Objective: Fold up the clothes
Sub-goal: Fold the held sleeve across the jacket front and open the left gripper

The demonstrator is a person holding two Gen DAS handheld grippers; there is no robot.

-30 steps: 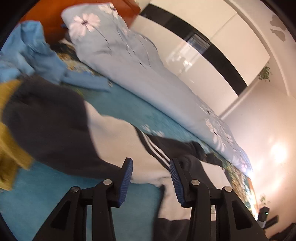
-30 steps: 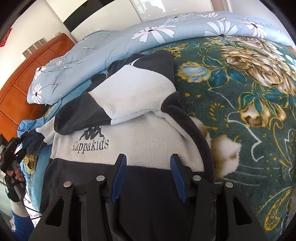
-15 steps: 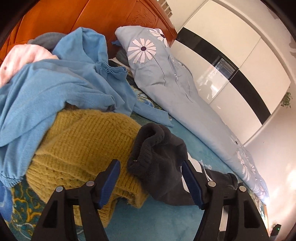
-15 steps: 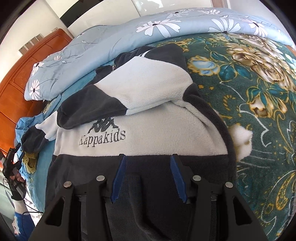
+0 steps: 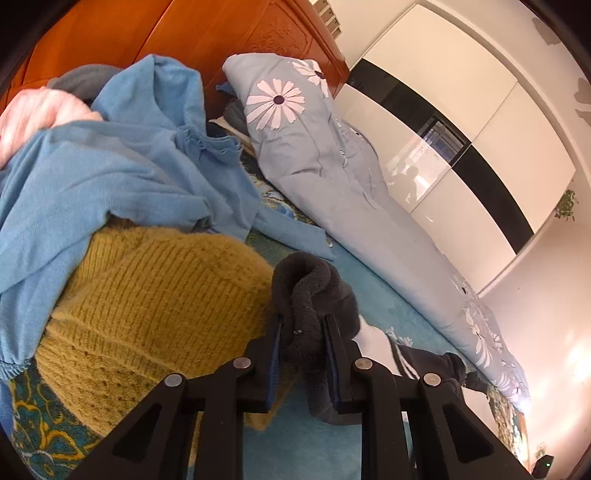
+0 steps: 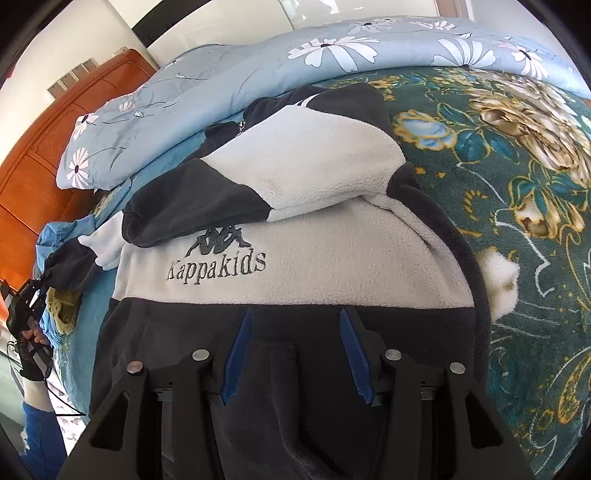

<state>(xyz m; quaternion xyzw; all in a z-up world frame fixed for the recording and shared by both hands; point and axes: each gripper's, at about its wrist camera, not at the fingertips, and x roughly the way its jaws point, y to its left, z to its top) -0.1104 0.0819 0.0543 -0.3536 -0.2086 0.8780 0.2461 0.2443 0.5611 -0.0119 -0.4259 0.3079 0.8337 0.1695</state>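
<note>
A dark grey and white Kappakids fleece jacket (image 6: 295, 266) lies spread on the bed, one sleeve folded across its chest. My right gripper (image 6: 293, 325) is open and empty, hovering over the jacket's dark lower part. My left gripper (image 5: 303, 325) is shut on the dark cuff of the jacket's other sleeve (image 5: 310, 291), beside a mustard knit sweater (image 5: 147, 314). The left gripper also shows at the far left of the right wrist view (image 6: 31, 299), next to that sleeve's end.
A blue garment (image 5: 110, 173) and a pink one (image 5: 33, 114) are piled on the mustard sweater by the wooden headboard (image 5: 221, 33). A rolled light blue floral duvet (image 6: 295, 62) lies along the bed's far side. The teal floral blanket (image 6: 535, 221) covers the bed.
My left gripper swung towards the clothes pile, reached the dark sleeve cuff and closed on it. My right gripper stayed open and shifted slightly over the jacket.
</note>
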